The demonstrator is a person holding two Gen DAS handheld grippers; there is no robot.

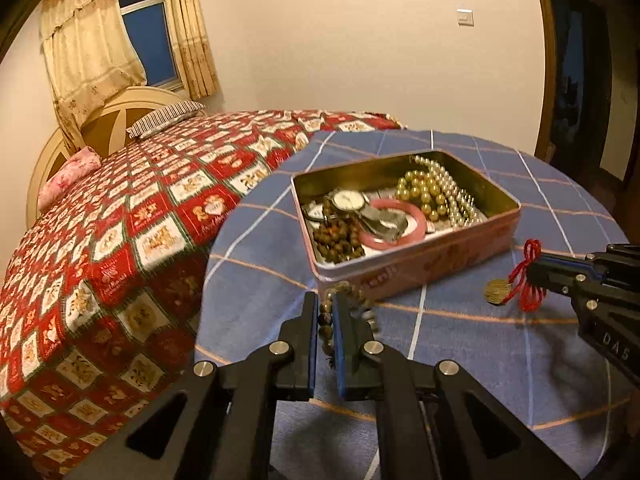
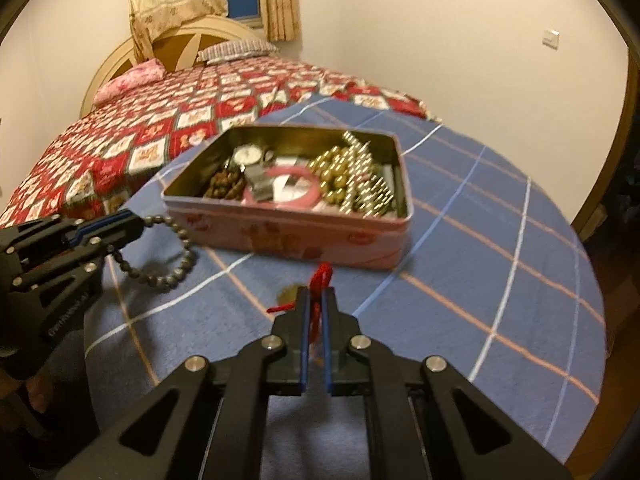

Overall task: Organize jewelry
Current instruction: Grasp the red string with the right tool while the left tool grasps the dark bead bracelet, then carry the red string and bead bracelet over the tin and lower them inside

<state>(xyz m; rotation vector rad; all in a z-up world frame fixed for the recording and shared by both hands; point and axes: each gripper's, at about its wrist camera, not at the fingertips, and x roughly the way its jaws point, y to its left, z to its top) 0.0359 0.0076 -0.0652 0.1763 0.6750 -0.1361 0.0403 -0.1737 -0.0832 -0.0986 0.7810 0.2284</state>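
A pink tin box [image 1: 420,256] [image 2: 296,232] sits open on the blue checked tablecloth. It holds a watch [image 1: 350,201], a pink bangle [image 1: 394,222], brown beads [image 1: 338,240] and gold and pearl bead strings [image 1: 440,192]. My left gripper [image 1: 326,304] [image 2: 138,222] is shut on a dark bead bracelet [image 1: 326,320] [image 2: 176,256] held just in front of the box. My right gripper [image 2: 316,296] [image 1: 534,268] is shut on a red cord [image 2: 320,276] [image 1: 526,276] with a gold coin pendant [image 1: 498,291] [image 2: 289,293], held right of the box.
The round table [image 1: 520,360] [image 2: 500,280] stands beside a bed with a red patterned quilt [image 1: 120,240] [image 2: 160,128]. A wall and a curtained window [image 1: 148,28] are behind. A dark wooden door frame [image 1: 548,80] stands at the right.
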